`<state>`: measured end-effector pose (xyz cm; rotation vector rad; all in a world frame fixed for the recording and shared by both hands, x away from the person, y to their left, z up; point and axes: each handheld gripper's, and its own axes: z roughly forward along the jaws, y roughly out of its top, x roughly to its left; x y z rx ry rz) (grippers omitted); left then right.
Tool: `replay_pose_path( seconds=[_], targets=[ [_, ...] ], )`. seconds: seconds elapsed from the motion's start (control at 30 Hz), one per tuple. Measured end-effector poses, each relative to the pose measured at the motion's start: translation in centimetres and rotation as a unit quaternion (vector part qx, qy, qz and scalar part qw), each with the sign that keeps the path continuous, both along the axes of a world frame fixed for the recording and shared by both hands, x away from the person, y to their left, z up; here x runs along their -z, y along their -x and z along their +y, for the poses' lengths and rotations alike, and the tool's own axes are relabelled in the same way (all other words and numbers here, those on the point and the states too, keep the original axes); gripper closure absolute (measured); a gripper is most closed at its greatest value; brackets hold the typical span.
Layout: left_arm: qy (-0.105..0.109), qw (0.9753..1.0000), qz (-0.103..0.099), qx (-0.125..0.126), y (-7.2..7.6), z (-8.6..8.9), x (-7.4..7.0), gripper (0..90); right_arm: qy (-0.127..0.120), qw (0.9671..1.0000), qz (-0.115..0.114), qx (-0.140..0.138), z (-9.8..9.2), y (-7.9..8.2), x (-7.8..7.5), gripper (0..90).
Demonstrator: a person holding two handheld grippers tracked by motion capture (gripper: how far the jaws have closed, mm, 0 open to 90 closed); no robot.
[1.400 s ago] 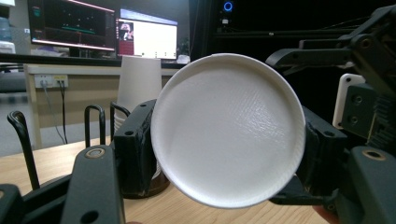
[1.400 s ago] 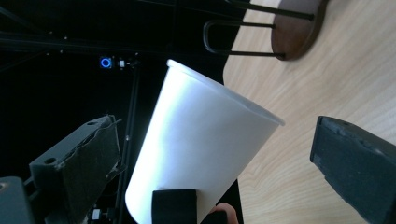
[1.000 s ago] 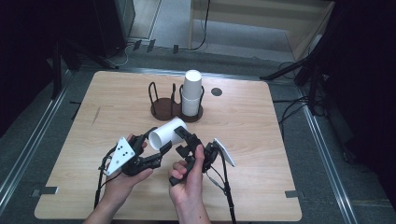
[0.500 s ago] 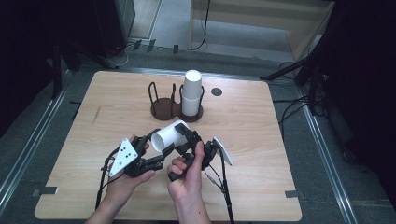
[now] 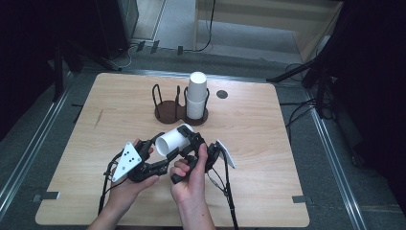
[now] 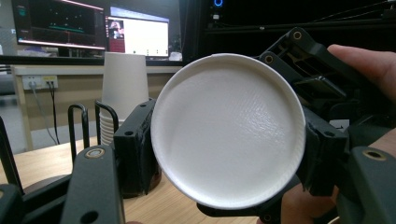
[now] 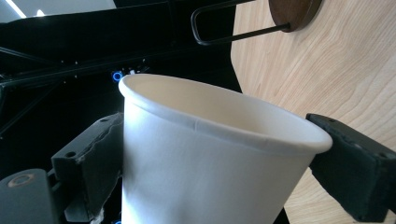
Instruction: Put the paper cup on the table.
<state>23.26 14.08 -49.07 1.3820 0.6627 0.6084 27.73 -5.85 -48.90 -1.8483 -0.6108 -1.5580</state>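
Note:
A white paper cup (image 5: 173, 140) lies on its side in the air above the table's near middle. My right gripper (image 5: 189, 143) is shut on it, one jaw on each side near the rim (image 7: 224, 126). In the left gripper view the cup's round end (image 6: 229, 130) faces the camera, with the right gripper's jaws pressed on both sides. My left gripper (image 5: 162, 162) sits just left of and below the cup, open. Its own jaws stand wide apart at the bottom of its view, touching nothing.
A dark brown wire cup rack (image 5: 167, 111) stands at the table's back middle, with a stack of white cups (image 5: 197, 96) in its right ring. A small black disc (image 5: 221, 94) lies behind it. Bare wood (image 5: 287, 158) spreads to the right.
Both hands have drawn slightly closer together and the cup has sunk a little toward the person. The rack and stack have not moved.

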Motion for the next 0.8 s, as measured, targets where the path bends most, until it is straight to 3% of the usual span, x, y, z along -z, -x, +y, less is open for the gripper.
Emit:
replay_pose_path(
  seconds=[0.2, 0.37, 0.8],
  targets=[
    [0.001, 1.0000, -0.001, 0.000, -0.03, 0.13, -0.06, 33.6, -0.011, 0.9999, -0.006, 0.003, 0.02, -0.07, 0.07, 14.0],
    [0.005, 0.9999, 0.014, 0.000, -0.09, 0.23, -0.04, 32.6, -0.022, 0.9997, -0.012, 0.006, 0.15, 0.03, 0.08, 19.8],
    [0.029, 0.9994, 0.016, 0.014, -0.11, 0.72, -0.30, 31.6, -0.009, 0.9992, -0.034, 0.021, -0.19, 0.24, -0.26, 25.4]
  ],
)
